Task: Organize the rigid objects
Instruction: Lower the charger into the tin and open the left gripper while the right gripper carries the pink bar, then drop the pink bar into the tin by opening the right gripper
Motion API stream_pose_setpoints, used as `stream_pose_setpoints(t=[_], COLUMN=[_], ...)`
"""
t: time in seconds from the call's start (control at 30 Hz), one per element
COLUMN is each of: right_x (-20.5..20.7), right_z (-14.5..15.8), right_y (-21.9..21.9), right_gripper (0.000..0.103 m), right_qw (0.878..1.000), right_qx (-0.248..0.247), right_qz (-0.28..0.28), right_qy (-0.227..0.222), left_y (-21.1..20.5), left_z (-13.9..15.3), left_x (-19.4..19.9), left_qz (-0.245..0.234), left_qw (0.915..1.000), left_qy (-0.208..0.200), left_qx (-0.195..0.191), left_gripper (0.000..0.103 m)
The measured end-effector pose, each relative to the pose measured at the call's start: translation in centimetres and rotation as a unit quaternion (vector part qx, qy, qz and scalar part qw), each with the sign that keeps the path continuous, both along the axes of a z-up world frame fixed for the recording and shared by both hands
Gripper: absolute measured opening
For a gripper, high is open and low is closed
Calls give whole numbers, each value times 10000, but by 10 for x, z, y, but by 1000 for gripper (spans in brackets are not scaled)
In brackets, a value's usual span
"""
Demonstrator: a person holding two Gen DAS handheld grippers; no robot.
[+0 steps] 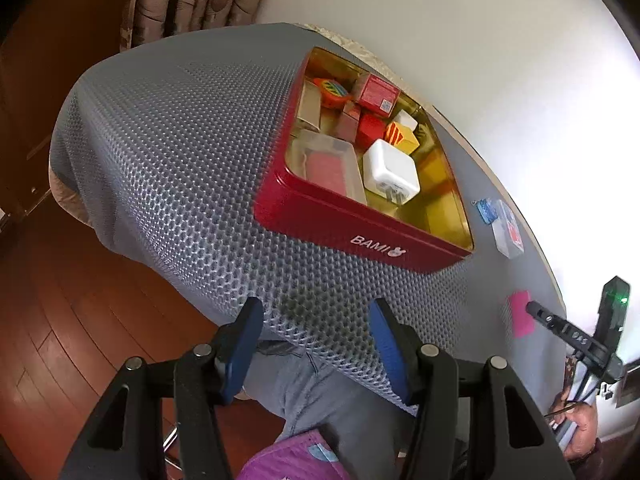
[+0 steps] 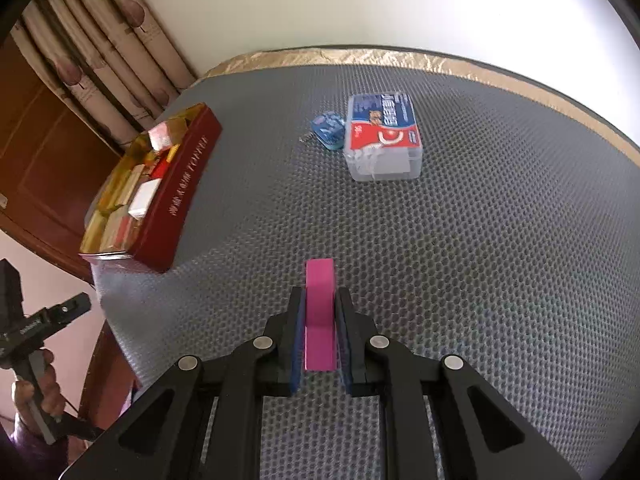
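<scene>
The right gripper (image 2: 319,320) is clamped on the pink block (image 2: 319,300), long axis along the fingers, with the tin (image 2: 176,204) lying to the upper left, nearer the half-open, empty left gripper (image 1: 316,344).

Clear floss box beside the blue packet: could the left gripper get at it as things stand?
Probably not directly. The left gripper is open and empty at the mat's near edge, and the red tin sits between it and the clear floss box; it would have to go over or around.

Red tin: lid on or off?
Off. The red tin stands open-topped; its gold interior, white charger and small boxes show. No lid visible.
</scene>
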State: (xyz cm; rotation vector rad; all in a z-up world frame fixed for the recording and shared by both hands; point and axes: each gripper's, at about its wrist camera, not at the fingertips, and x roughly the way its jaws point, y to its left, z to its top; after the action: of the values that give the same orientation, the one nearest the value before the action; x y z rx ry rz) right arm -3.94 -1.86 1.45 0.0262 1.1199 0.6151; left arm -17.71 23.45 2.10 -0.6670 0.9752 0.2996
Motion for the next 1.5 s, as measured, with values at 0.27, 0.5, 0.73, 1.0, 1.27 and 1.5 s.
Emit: stream_pose_setpoints(t=[0.27, 0.5, 0.73, 1.0, 1.27, 1.5], right_x=[4, 27, 43, 53, 25, 25], right_z=[51, 55, 29, 13, 38, -24], right_y=[55, 153, 208, 232, 146, -5], right_gripper=[15, 15, 15, 17, 88, 103], right_qw=[9964, 9919, 9932, 9940, 9898, 9710], right_qx=[724, 851, 356, -180, 45, -1508], right_qz=[443, 937, 1108, 1071, 212, -986], right_qy=[-8, 57, 54, -125, -1410, -1574], left_y=[-7, -14, -11, -12, -15, -41], left_z=[-4, 3, 5, -3, 1, 4], left_x=[3, 4, 4, 8, 4, 7], left_qz=[-175, -383, -410, -528, -534, -1027], left_qw=[9997, 9992, 9992, 9984, 9985, 9946], left_qy=[76, 8, -15, 184, 129, 64], left_qx=[-132, 58, 20, -109, -43, 161], left_gripper=[57, 57, 57, 57, 57, 57])
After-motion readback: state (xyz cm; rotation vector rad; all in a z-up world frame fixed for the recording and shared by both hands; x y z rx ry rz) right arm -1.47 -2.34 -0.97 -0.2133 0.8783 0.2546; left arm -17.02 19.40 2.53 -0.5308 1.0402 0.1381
